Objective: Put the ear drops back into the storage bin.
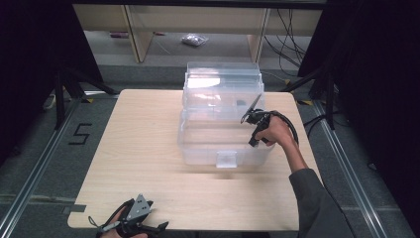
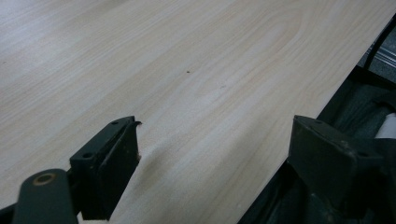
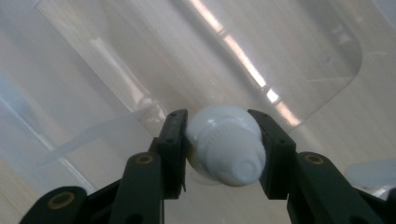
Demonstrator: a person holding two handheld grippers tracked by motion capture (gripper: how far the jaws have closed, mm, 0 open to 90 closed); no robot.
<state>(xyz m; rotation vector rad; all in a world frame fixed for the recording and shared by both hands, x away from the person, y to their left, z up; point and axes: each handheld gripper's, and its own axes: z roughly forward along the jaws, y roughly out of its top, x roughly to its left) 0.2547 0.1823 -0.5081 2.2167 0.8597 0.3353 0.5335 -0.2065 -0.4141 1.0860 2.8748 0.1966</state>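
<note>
At the tabletop's [image 1: 148,163] near left corner the left gripper [image 1: 131,220] rests, its jaws spread wide with nothing between them. Farther right, the right gripper [image 3: 223,144] hangs over the clear plastic bin [image 1: 223,126], jaws clamped on a white light bulb [image 3: 226,142]. The bulb is smooth and rounded, with a ribbed neck; its long axis runs along the jaws, its base pointing back toward the camera.
</note>
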